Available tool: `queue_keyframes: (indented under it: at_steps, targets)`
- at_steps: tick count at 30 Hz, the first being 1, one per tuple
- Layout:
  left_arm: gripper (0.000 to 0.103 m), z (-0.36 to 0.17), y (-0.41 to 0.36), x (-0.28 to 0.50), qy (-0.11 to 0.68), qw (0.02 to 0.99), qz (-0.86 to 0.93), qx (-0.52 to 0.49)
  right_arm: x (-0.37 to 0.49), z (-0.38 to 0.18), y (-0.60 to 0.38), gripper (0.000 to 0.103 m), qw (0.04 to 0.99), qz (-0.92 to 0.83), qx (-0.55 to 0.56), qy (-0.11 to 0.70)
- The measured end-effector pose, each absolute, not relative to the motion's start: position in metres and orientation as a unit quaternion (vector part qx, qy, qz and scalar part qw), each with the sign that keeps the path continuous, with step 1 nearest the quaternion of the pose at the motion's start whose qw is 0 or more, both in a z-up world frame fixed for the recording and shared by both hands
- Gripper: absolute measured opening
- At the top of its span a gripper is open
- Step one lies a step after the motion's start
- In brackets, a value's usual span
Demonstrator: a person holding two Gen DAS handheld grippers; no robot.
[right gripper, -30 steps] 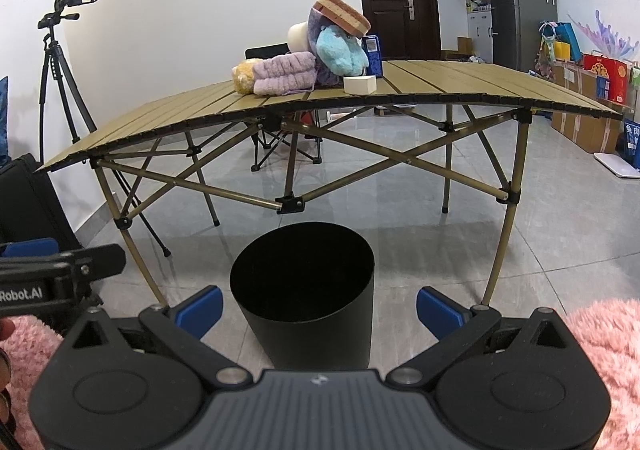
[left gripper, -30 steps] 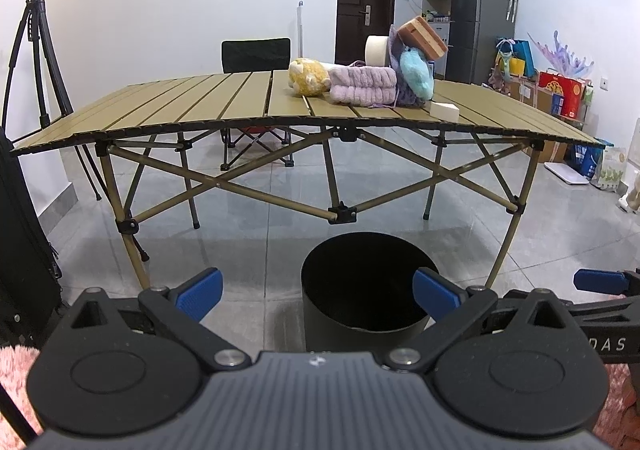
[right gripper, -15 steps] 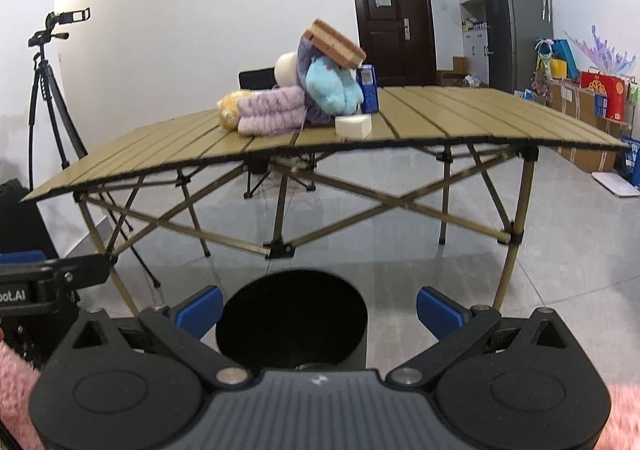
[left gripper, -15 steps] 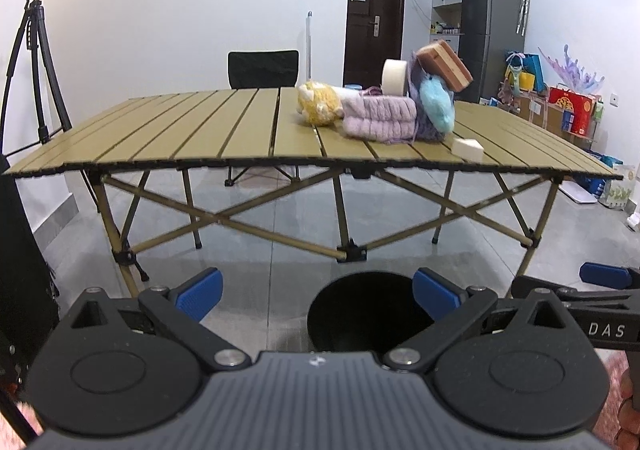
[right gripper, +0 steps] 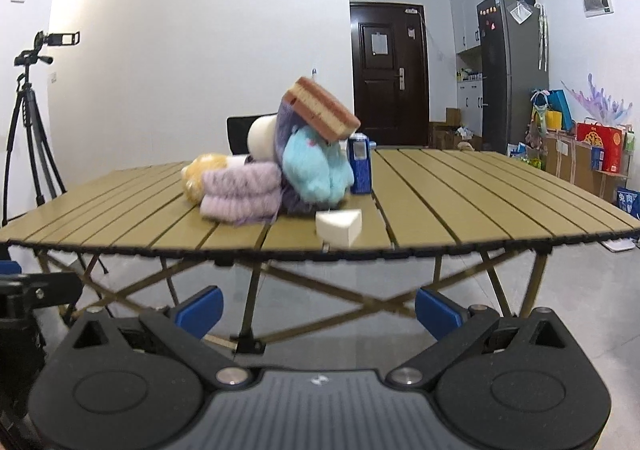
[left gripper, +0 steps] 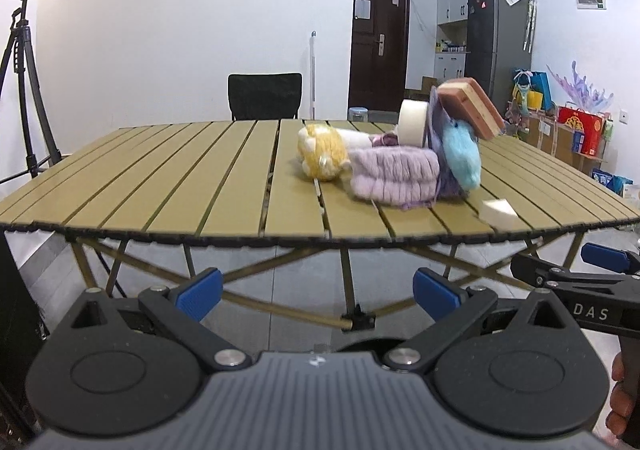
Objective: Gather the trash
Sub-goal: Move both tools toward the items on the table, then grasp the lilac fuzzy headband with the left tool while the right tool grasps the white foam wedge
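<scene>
A pile sits on the olive slatted table [left gripper: 200, 185] [right gripper: 460, 193]: a yellow plush [left gripper: 323, 153] [right gripper: 196, 177], a folded lilac cloth [left gripper: 394, 177] [right gripper: 240, 193], a light blue plush [left gripper: 462, 153] [right gripper: 316, 169], a brown sponge [left gripper: 470, 107] [right gripper: 324, 113], a tape roll [left gripper: 412, 123] [right gripper: 262, 137] and a blue carton [right gripper: 360, 163]. A white wedge [left gripper: 498, 211] [right gripper: 339, 226] lies near the front edge. My left gripper [left gripper: 318, 294] and right gripper [right gripper: 318, 306] are both open and hold nothing, short of the table edge. Only a sliver of the black bin's rim [left gripper: 360, 344] shows below the left gripper.
A black chair [left gripper: 264, 95] stands behind the table. A tripod with a camera [left gripper: 28, 61] [right gripper: 34, 121] is at the left. A fridge [left gripper: 498, 37] [right gripper: 512, 73], a dark door [right gripper: 388, 73] and boxes and bags [right gripper: 600, 153] line the right side. The table's crossed legs [right gripper: 360, 298] are in front.
Both grippers have risen from floor level to table height. The black bin has dropped almost out of both views and the tabletop pile looks closer.
</scene>
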State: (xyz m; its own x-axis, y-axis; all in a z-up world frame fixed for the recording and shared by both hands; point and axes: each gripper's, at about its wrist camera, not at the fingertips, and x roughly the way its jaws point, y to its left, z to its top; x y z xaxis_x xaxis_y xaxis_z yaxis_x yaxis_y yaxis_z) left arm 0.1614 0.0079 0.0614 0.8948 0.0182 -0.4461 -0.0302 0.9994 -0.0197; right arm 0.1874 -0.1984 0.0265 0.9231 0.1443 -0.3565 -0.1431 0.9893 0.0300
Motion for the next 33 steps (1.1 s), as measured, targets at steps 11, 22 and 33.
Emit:
queue_keyframes:
  at_steps: [11, 22, 33]
  targets:
    - [0.103, 0.066, 0.001, 0.221, 0.218, 0.976, 0.008, -0.017, 0.249, 0.027, -0.194, 0.088, 0.984, 0.072, -0.008, 0.164]
    - [0.103, 0.067, -0.008, 0.272, 0.225, 0.974, -0.015, -0.027, 0.286, 0.015, -0.190, 0.052, 0.982, 0.081, 0.000, 0.173]
    - [0.103, 0.064, -0.026, 0.308, 0.235, 0.970, -0.039, -0.054, 0.292, 0.017, -0.203, 0.031, 0.981, 0.093, 0.038, 0.165]
